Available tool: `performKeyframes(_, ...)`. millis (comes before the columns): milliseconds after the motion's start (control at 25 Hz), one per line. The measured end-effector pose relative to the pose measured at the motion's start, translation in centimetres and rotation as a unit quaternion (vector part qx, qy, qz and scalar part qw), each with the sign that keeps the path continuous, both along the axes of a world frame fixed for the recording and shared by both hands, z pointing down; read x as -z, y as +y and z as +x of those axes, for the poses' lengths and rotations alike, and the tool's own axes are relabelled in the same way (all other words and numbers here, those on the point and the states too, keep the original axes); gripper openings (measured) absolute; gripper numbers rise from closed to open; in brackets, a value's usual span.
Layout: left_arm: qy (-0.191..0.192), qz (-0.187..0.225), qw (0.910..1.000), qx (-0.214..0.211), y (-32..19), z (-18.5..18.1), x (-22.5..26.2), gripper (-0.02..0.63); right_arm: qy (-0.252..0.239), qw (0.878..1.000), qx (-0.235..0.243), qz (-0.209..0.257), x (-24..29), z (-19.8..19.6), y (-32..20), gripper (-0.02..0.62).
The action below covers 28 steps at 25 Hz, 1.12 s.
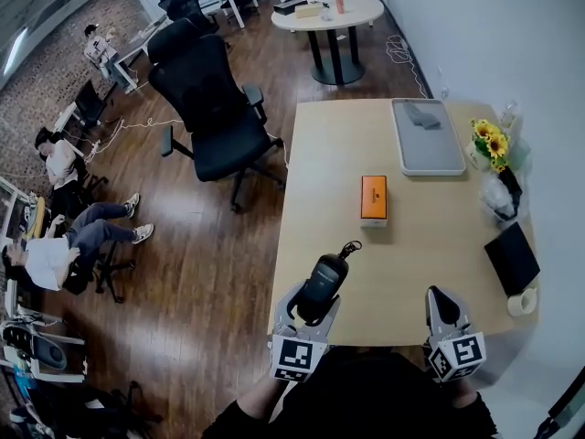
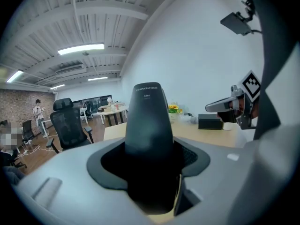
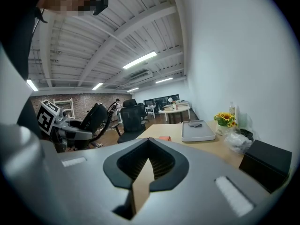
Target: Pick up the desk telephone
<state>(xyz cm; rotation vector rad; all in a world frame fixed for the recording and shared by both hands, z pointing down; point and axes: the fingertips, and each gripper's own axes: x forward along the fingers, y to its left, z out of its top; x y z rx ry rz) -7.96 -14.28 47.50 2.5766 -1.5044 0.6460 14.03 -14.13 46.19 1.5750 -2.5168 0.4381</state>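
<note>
The black telephone handset (image 1: pixel 322 283) stands between the jaws of my left gripper (image 1: pixel 312 309), near the front edge of the wooden desk (image 1: pixel 430 245). The pads are closed on its lower end, and its curly cord (image 1: pixel 349 248) trails from the top. In the left gripper view the handset (image 2: pixel 147 121) rises straight up out of the jaws. From the right gripper view the handset (image 3: pixel 96 116) is lifted and tilted, with the cord hanging. My right gripper (image 1: pixel 441 302) hovers at the desk's front right, shut and holding nothing. No telephone base is in view.
On the desk lie an orange box (image 1: pixel 373 199), a grey tray (image 1: pixel 426 135), sunflowers (image 1: pixel 491 140), a plastic bag (image 1: pixel 498 195), a black box (image 1: pixel 512 259) and a tape roll (image 1: pixel 522 302). A black office chair (image 1: pixel 210 108) stands left of the desk. People sit at far left.
</note>
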Motion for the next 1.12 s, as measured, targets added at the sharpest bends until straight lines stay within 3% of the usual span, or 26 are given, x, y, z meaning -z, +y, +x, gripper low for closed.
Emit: performKeyframes(1120,0.003,0.012,0.9998,0.015,-0.3,-0.9,1.0,0.261,-0.004,1.0,0.018,0.0,0.3,-1.0,-0.9,0.0)
